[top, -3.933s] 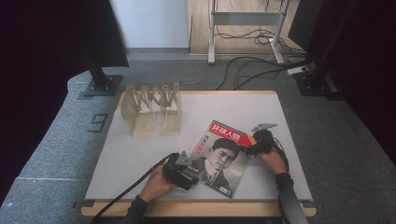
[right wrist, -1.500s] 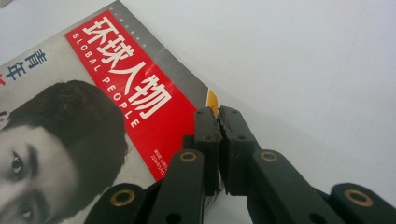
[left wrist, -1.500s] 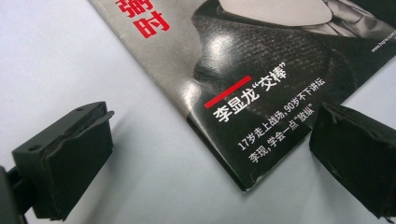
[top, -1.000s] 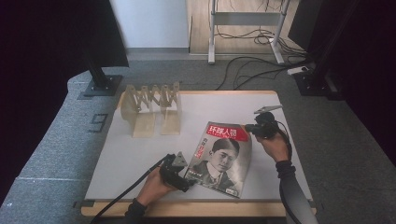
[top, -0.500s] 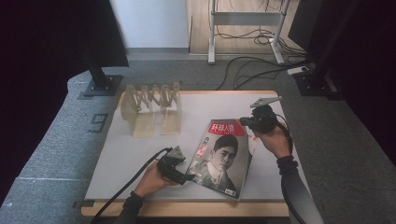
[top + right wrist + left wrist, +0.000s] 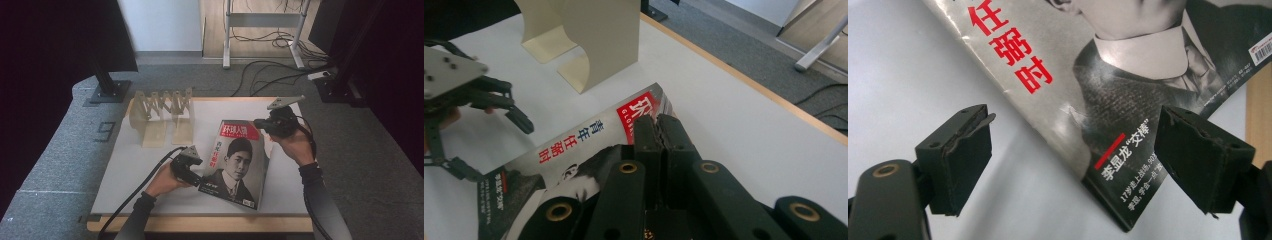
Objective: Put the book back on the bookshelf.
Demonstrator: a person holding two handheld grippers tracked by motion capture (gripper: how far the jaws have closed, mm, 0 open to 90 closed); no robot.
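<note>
A glossy portrait-cover magazine [image 6: 239, 162] tilts above the white table [image 6: 150, 165], its top edge pinched by the shut right gripper [image 6: 260, 123]; the left gripper [image 6: 1073, 165], jaws wide and just narrowing, straddles its lower corner untouched.

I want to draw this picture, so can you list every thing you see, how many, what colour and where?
magazine: one, grey cover with red letters, table middle, far edge lifted.
rack: one, cream, far left of table.
table: one, white top with wooden rim.
cables: several, black, floor behind.
left hand-held gripper: one, black, open beside the magazine's near corner.
right hand-held gripper: one, black, shut on the magazine's top edge.
</note>
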